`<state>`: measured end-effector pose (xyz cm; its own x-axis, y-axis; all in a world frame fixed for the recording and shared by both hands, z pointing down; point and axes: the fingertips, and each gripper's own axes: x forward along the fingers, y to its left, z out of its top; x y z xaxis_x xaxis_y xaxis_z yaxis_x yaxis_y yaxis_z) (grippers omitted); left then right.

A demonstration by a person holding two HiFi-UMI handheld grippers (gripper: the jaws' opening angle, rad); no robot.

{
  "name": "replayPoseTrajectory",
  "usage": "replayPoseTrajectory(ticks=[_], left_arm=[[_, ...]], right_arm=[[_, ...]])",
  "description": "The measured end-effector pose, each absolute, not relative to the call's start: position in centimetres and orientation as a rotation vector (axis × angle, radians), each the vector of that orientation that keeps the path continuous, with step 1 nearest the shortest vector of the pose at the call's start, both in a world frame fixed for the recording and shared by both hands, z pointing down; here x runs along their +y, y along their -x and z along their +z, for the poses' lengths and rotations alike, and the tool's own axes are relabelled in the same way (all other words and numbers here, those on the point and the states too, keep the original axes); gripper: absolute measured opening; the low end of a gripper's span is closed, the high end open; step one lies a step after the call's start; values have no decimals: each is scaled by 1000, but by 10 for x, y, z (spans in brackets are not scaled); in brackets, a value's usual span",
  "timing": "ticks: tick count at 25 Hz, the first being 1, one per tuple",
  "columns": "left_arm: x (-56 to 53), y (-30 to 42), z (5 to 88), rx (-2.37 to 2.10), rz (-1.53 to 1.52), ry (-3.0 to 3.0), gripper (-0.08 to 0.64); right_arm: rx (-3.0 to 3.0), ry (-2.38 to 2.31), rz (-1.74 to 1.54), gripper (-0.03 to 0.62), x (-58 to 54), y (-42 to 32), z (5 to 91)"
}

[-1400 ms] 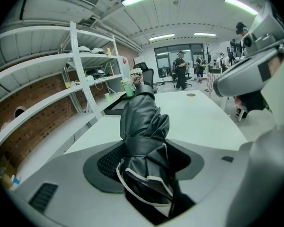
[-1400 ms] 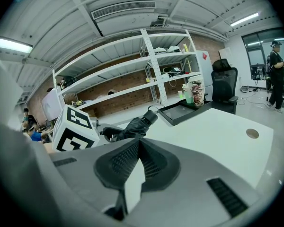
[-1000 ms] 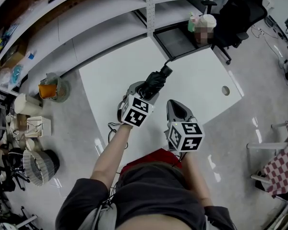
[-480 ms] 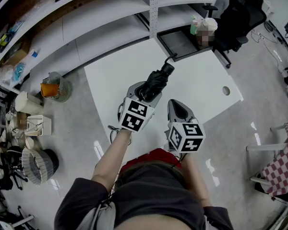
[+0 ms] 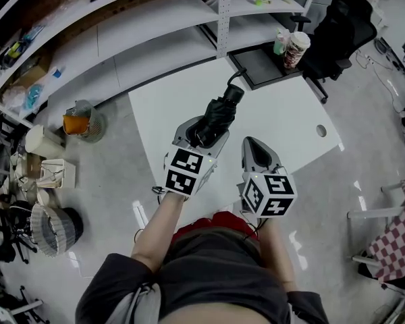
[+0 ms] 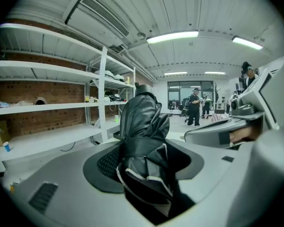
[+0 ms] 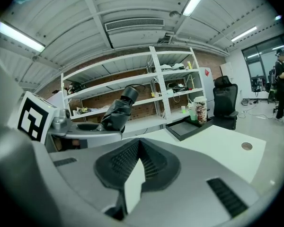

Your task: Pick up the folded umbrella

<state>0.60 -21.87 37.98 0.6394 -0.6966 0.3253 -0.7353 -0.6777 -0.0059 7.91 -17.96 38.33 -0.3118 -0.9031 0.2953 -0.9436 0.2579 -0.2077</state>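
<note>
A black folded umbrella (image 5: pixel 217 115) is clamped in my left gripper (image 5: pixel 204 132), held up over the white table (image 5: pixel 283 120). Its handle end and wrist strap point away toward the shelves. In the left gripper view the umbrella (image 6: pixel 142 141) rises between the jaws, filling the middle. My right gripper (image 5: pixel 255 154) hovers just right of the left one, shut with nothing in it. The right gripper view has the umbrella (image 7: pixel 117 110) at left, sticking out of the left gripper (image 7: pixel 92 126).
A dark tray (image 5: pixel 263 66) and a patterned cup (image 5: pixel 295 49) stand at the table's far edge. White shelving (image 5: pixel 121 25) runs behind. A black office chair (image 5: pixel 341 25) is at the right. Baskets and clutter (image 5: pixel 50 181) sit on the floor at left.
Both grippers and the umbrella sit slightly lower in the head view, and the table has shifted in it too. The left grip on the umbrella is unchanged.
</note>
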Motion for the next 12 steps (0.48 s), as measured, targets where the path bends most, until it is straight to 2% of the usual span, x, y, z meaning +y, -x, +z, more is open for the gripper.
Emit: replayPoseTrajectory(ticks=[12], left_arm=[[-187,46,345,-1321,340,-2688,262]], right_arm=[[-2506,-1660,459,18,-167,-29,361]])
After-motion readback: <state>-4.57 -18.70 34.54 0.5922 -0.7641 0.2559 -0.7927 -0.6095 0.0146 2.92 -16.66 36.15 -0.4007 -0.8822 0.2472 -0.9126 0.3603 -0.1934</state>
